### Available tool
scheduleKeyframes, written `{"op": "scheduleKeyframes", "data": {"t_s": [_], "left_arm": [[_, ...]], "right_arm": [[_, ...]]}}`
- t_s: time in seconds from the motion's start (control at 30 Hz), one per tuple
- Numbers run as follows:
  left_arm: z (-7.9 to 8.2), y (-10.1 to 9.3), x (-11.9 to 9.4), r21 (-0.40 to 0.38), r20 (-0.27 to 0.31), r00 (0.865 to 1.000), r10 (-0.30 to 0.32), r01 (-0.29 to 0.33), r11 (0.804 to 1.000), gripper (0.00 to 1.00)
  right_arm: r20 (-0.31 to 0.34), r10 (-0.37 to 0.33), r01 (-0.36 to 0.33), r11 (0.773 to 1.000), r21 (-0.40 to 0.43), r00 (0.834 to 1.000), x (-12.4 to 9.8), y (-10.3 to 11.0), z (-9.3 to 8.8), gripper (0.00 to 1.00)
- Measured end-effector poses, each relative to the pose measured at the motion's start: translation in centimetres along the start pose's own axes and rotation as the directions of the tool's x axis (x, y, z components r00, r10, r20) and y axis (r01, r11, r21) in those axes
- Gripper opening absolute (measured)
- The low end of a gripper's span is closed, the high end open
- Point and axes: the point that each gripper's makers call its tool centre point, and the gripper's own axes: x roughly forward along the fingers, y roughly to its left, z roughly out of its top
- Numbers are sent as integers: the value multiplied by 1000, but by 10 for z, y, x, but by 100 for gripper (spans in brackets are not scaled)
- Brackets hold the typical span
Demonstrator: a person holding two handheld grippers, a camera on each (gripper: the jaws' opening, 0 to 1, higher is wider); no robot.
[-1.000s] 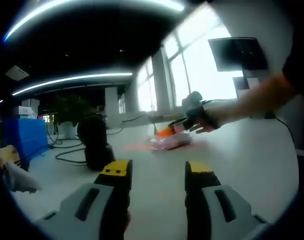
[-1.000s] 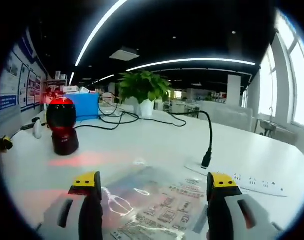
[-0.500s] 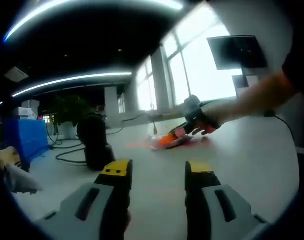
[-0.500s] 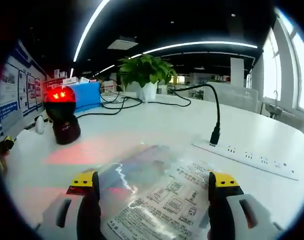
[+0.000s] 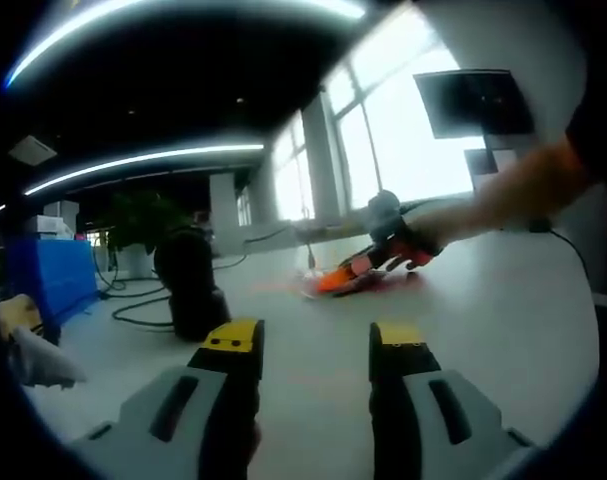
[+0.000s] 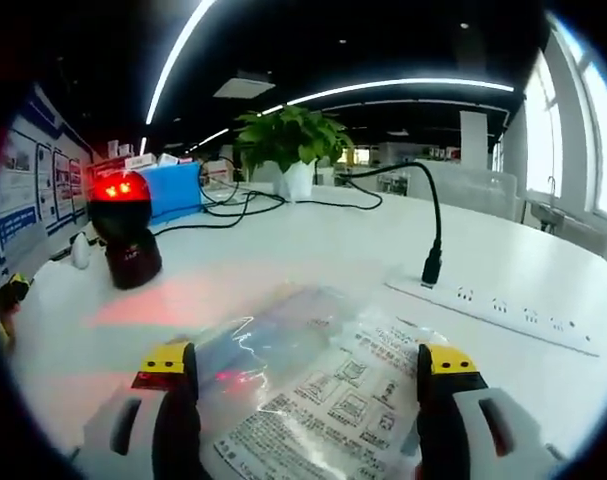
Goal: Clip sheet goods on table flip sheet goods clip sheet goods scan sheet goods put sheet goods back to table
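Observation:
The sheet goods, a printed sheet in a clear shiny bag, lie flat on the white table. My right gripper stands open low over them, one yellow-tipped jaw on each side of the bag. Seen from the left gripper view, the same bag glows orange-red under the right gripper, which a person's hand holds. My left gripper hovers open over bare table with nothing between its jaws. The black scanner shows a red light at the left and casts a red patch on the table.
The scanner stands left of centre in the left gripper view. A white power strip with a black plug and cable lies to the right of the bag. A potted plant, a blue box and loose cables sit at the back.
The right gripper has come lower and closer over the bag, which now lies flatter on the table. The left gripper has stayed put.

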Motion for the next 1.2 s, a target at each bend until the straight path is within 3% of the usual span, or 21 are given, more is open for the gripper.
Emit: {"op": "scheduleKeyframes", "data": {"t_s": [0.03, 0.07, 0.13, 0.2, 0.67, 0.9, 1.07, 1.2], "left_arm": [[0, 0, 0, 1, -1, 1000, 1, -1, 1000, 34], [0, 0, 0, 2, -2, 1000, 1, -1, 1000, 34], [-1, 0, 0, 2, -2, 1000, 2, -2, 1000, 34], [0, 1, 0, 2, -2, 1000, 3, -3, 1000, 34], [2, 2, -1, -18, 13, 1000, 8, -8, 1000, 34], [2, 1, -1, -11, 11, 1000, 9, -9, 1000, 34], [3, 4, -2, -28, 18, 1000, 16, -16, 999, 35], [4, 2, -1, -23, 16, 1000, 13, -13, 1000, 35]], "right_arm": [[6, -2, 2, 1000, -2, 1000, -1, 0, 3, 87], [79, -16, 16, 1000, -3, 997, -1, -2, 16, 88], [127, -3, 0, 1000, 26, 992, -6, -6, 26, 89], [138, -32, 30, 999, 13, 990, -12, -14, 31, 86], [237, -3, 7, 1000, -14, 971, -63, 4, 65, 84], [304, 4, 2, 1000, -21, 953, -86, 14, 87, 81], [308, 16, 4, 998, -63, 951, -103, 23, 90, 80], [385, 14, -2, 999, -32, 923, -131, 26, 104, 79]]}}
